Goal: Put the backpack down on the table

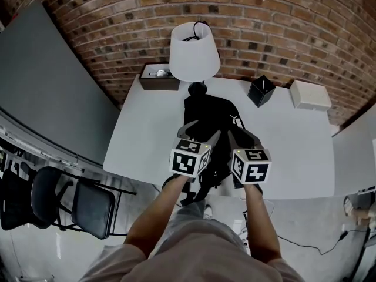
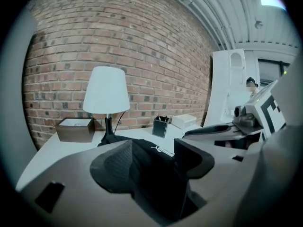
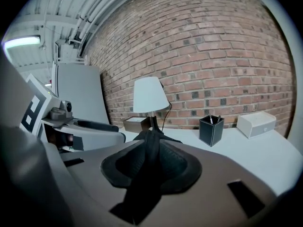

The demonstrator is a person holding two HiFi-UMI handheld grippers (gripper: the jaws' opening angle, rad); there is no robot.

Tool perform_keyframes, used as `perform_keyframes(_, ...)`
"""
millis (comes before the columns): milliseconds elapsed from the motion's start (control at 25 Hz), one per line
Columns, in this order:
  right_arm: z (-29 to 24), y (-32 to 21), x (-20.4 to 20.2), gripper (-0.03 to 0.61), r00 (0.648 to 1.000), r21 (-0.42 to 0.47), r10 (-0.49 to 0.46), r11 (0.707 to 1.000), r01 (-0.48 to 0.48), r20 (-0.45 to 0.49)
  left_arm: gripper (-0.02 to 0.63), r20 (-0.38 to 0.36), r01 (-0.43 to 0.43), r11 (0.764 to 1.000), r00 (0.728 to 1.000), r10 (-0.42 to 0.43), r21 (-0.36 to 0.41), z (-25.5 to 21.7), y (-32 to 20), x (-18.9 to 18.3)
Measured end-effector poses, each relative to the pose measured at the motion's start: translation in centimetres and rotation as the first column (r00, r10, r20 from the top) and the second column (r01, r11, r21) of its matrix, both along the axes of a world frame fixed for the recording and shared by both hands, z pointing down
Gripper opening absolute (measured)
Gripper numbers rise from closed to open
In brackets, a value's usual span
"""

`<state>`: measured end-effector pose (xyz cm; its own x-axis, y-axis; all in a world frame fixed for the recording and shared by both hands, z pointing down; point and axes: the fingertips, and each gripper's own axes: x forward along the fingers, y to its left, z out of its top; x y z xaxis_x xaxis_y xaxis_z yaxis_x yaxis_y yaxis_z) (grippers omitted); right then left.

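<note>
A black backpack [image 1: 205, 113] lies on the white table [image 1: 141, 145], its top toward the lamp. Both grippers are side by side at its near end, by the table's front edge. In the head view my left gripper [image 1: 202, 135] has its jaws around the pack's fabric. The left gripper view shows dark backpack cloth [image 2: 142, 150] filling the gap between the two pads of the left gripper [image 2: 150, 164]. My right gripper [image 1: 242, 137] is pinched on a black strap [image 3: 150, 148] that runs up between its pads and hangs below them. The right gripper [image 3: 151, 169] hides where the strap joins the pack.
A white-shaded lamp [image 1: 194, 51] stands just behind the backpack. A brown box [image 1: 158, 78] is at the back left. A black pen holder [image 1: 261, 90] and a white box [image 1: 310, 94] are at the back right. Black chairs [image 1: 70, 201] stand left of the table, and a brick wall runs behind it.
</note>
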<state>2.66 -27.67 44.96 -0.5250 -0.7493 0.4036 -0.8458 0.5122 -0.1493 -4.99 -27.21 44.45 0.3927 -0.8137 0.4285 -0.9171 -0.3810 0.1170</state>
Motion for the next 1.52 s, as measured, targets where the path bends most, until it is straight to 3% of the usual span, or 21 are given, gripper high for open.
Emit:
perform_keyframes(280, -4.0, 1.8, 0.8, 0.051, 1.0, 0.098, 0.007, 0.995, -0.01, 0.024, 0.25, -0.045, -0.018, 0.995, 0.999, 0.022, 0.097, -3.6, 2.2, 2.4)
perform_keyframes(720, -7.7, 4.4, 0.9, 0.003, 0.998, 0.202, -0.032, 0.979, 0.023, 0.044, 0.029, -0.058, 0.016, 0.984, 0.998, -0.006, 0.175, -5.6, 5.1, 3.9)
perform_keyframes(1520, -7.5, 5.0, 0.9, 0.003, 0.998, 0.242, -0.044, 0.97, 0.033, 0.038, 0.005, -0.056, 0.007, 0.979, 0.998, 0.004, 0.201, -5.7, 5.0, 4.8)
